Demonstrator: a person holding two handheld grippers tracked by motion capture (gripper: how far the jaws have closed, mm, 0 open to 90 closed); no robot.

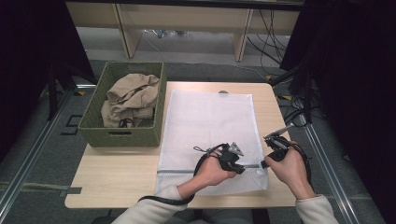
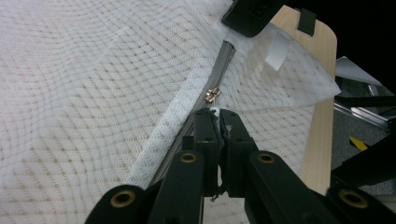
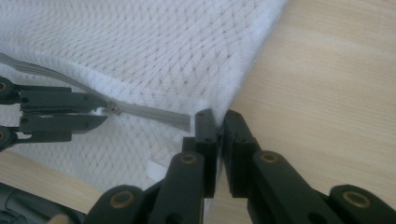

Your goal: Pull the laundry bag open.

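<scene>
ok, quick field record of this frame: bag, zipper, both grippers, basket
bag: white mesh laundry bag flat on wooden table
zipper: grey zipper across the near end, slider just ahead of left jaws
left gripper: shut on zipper pull
right gripper: shut on bag edge at zipper's end
basket: green woven basket, far left, holds tan clothes

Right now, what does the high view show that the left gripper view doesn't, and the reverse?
High view alone: the green basket holding beige clothing, both of the person's hands, and the whole white mesh bag flat on the table. Left gripper view alone: the left gripper pinching white material just behind the metal zipper slider, and the bag's white label. Shared: bag, grey zipper, right gripper.
</scene>
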